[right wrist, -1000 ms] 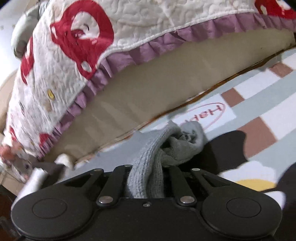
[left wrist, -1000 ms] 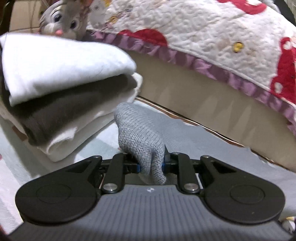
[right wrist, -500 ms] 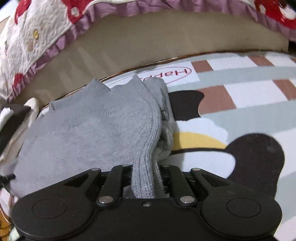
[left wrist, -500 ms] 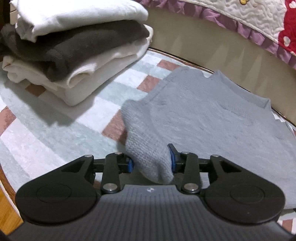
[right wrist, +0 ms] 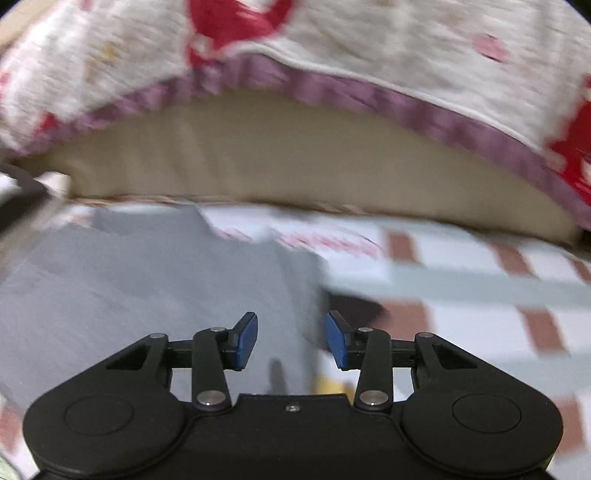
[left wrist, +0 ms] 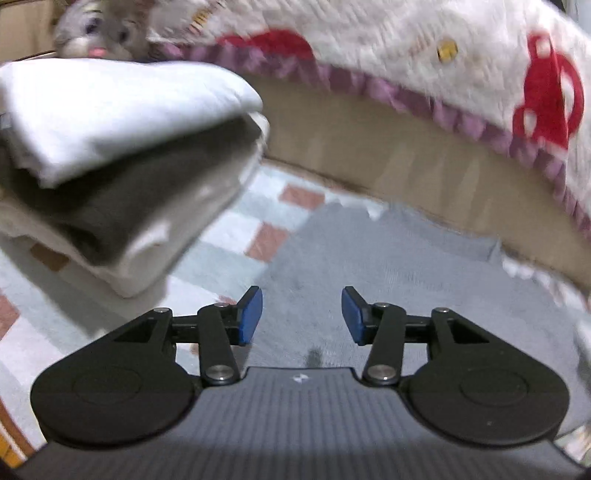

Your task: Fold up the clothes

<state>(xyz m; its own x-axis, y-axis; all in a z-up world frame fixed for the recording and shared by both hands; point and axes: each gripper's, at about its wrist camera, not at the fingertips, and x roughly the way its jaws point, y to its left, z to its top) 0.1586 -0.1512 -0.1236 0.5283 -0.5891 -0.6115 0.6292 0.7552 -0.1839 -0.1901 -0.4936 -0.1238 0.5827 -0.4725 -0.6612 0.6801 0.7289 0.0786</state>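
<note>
Left wrist view: a grey knitted garment (left wrist: pixel 388 280) is seen lying spread flat on a checked rug (left wrist: pixel 229 236), filling the centre and right of the frame, its far edge close to the beige side of a bed (left wrist: pixel 388 147). The left hand-held gripper (left wrist: pixel 302 314) is held just above the near part of the cloth, its blue-padded fingers (left wrist: pixel 251 314) spread apart with nothing between them. A stack of folded clothes (left wrist: pixel 110 155), white on top, dark grey in the middle and cream beneath, is seen at the left of the frame, resting on the rug beside the grey garment. A quilt with red shapes and a purple frill (left wrist: pixel 461 66) hangs over the bed along the top and right, and a grey plush toy (left wrist: pixel 99 29) shows in the upper left corner, blurred.

In the right wrist view the same grey garment (right wrist: pixel 147 277) occupies the left and centre, its right edge lying over the rug (right wrist: pixel 461 277) near the middle of the frame. The right hand-held gripper (right wrist: pixel 291 339) is likewise spread wide and empty, over that edge of the cloth. A dark patch on the rug (right wrist: pixel 354 314) is seen just right of the edge. Both views are blurred, so whether either gripper touches the cloth cannot be told
</note>
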